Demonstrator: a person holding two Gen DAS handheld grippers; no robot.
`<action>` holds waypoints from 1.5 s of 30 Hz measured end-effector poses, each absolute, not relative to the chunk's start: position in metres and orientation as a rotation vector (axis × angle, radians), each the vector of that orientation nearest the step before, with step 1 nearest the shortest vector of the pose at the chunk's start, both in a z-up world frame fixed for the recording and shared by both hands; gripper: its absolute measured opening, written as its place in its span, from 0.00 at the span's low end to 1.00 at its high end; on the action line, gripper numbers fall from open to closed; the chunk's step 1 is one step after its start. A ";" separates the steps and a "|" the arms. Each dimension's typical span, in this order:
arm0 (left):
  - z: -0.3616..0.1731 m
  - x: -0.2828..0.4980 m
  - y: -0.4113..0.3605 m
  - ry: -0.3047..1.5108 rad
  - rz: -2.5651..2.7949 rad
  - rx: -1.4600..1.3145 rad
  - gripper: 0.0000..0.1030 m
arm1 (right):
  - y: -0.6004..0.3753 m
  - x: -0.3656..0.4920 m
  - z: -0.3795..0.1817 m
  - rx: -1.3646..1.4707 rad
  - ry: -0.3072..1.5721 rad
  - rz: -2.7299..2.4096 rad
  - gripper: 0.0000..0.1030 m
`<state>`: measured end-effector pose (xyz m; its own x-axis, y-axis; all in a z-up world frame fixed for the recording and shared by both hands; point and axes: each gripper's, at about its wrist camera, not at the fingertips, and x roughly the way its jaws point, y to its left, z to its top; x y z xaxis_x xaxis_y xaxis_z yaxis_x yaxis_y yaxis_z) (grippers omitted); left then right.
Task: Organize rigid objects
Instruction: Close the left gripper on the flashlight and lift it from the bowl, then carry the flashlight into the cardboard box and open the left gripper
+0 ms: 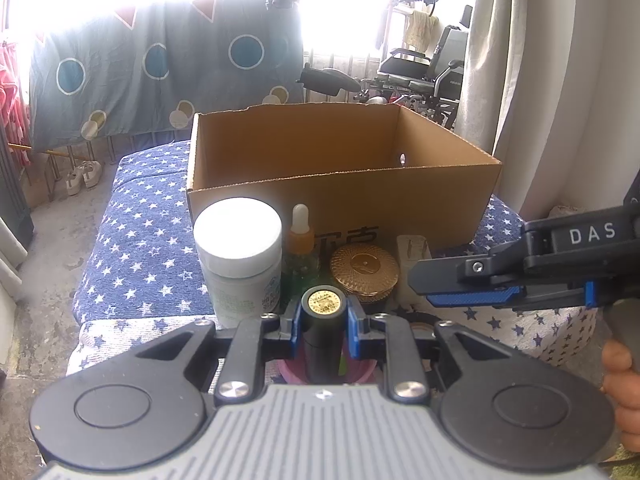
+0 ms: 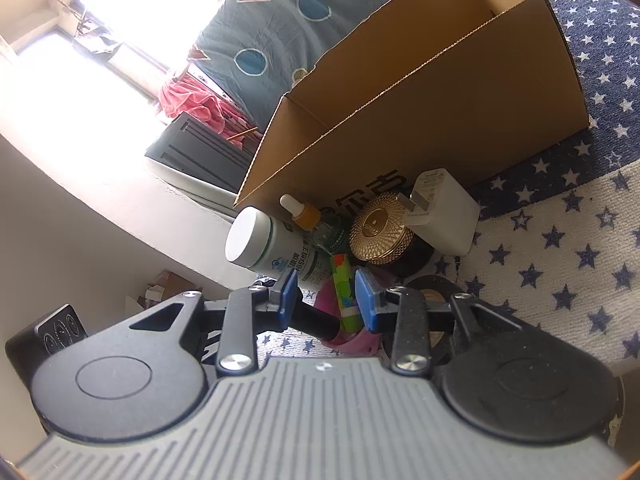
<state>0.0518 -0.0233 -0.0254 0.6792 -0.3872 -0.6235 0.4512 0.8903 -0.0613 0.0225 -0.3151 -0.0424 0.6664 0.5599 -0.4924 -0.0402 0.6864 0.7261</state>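
Left gripper (image 1: 323,320): blue pads closed on an upright black cylindrical tube with a gold-labelled cap (image 1: 323,300), held over a pink cup (image 1: 362,372) at the near edge of the cluster.

Right gripper (image 2: 326,294): jaws parted, nothing between the pads; in the left wrist view it entered from the right side (image 1: 460,292), level with the cluster. A multicoloured stick (image 2: 344,286) lay in the pink cup ahead of its fingers.

Cardboard box (image 1: 340,196): open-topped, standing on a star-patterned blue and white cloth (image 1: 148,240); interior floor not visible.

Items ranged just in front of the box's near wall:
- White-lidded supplement bottle (image 1: 238,252), leftmost.
- Dropper bottle with amber collar and white bulb (image 1: 300,236), beside it.
- Round gold-lidded jar (image 1: 365,268), right of the dropper.
- White plug adapter (image 2: 440,212), rightmost, touching the jar.
- Roll of black tape (image 2: 434,292), near the adapter, partly hidden.

Background: patterned blue sheet (image 1: 160,72) hung before a bright window; wheelchair (image 1: 424,68) beyond the box.
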 end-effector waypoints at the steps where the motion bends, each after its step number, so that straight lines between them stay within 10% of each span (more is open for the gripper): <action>1: -0.024 0.051 -0.023 0.672 -0.470 0.101 0.22 | -0.315 0.022 -0.041 0.740 0.772 0.377 0.31; 20: 0.092 0.134 -0.002 0.687 -0.549 -0.002 0.22 | -0.327 0.100 0.065 0.622 0.684 0.475 0.31; 33: 0.006 0.292 -0.057 1.072 -0.423 0.109 0.22 | -0.332 0.242 0.001 0.696 1.015 0.285 0.31; 45: 0.022 0.298 -0.064 0.932 -0.330 0.134 0.39 | -0.343 0.216 0.002 0.686 0.928 0.298 0.40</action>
<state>0.2978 -0.0637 0.0217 0.5508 -0.2205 -0.8050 0.3354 0.9416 -0.0284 0.2165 -0.3430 0.0018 0.5787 0.5148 -0.6326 0.0497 0.7519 0.6574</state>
